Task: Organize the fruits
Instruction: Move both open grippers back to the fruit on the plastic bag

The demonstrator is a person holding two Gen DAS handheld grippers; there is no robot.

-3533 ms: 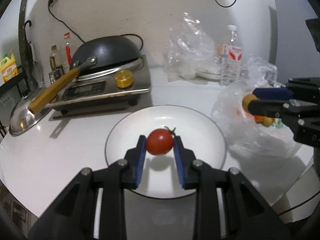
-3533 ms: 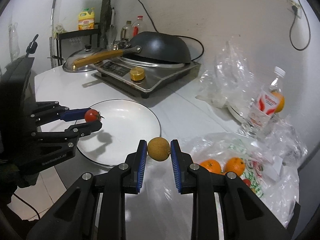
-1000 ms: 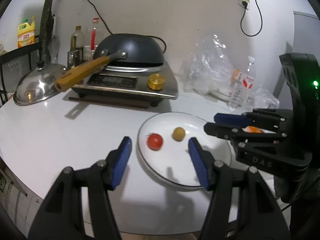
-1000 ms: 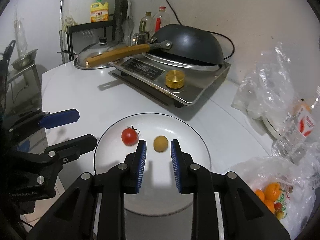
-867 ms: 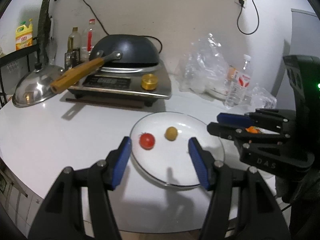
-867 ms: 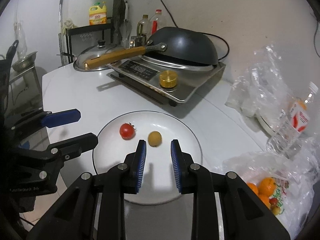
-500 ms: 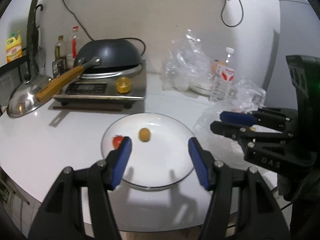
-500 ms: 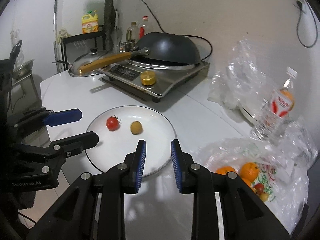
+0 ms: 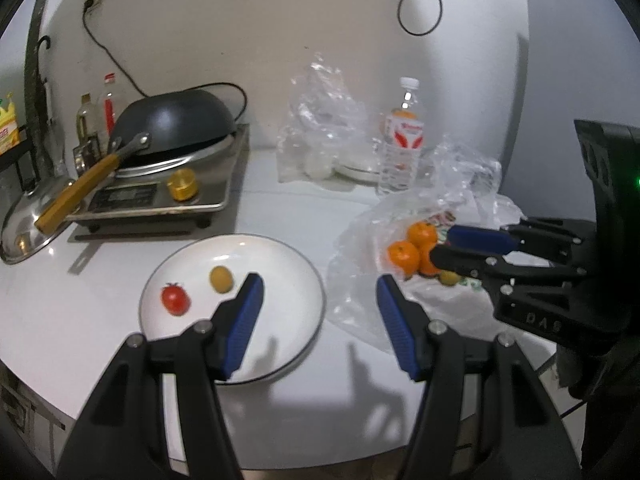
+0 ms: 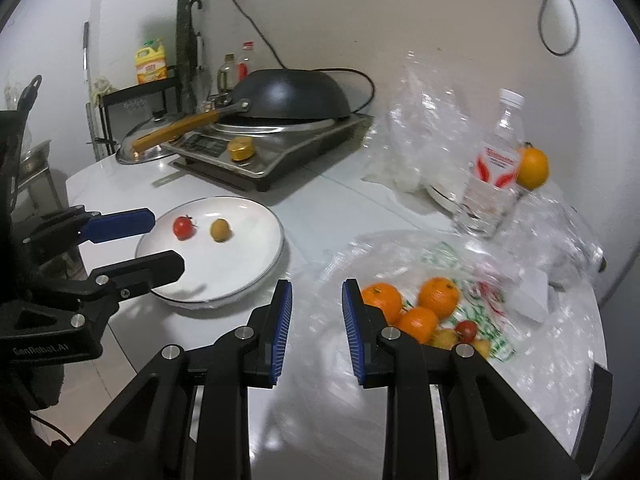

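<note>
Both grippers have swung from plate (image 9: pixel 280 372) toward fruit bag (image 10: pixel 532 360).

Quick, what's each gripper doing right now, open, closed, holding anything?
Left gripper: open, holding nothing.
Right gripper: narrowed to its shut position, nothing between the pads.

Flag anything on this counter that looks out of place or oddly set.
The black wok sits upside down, dome up, on the induction cooker. One orange lies apart behind the water bottle, away from the oranges in the plastic bag.
</note>
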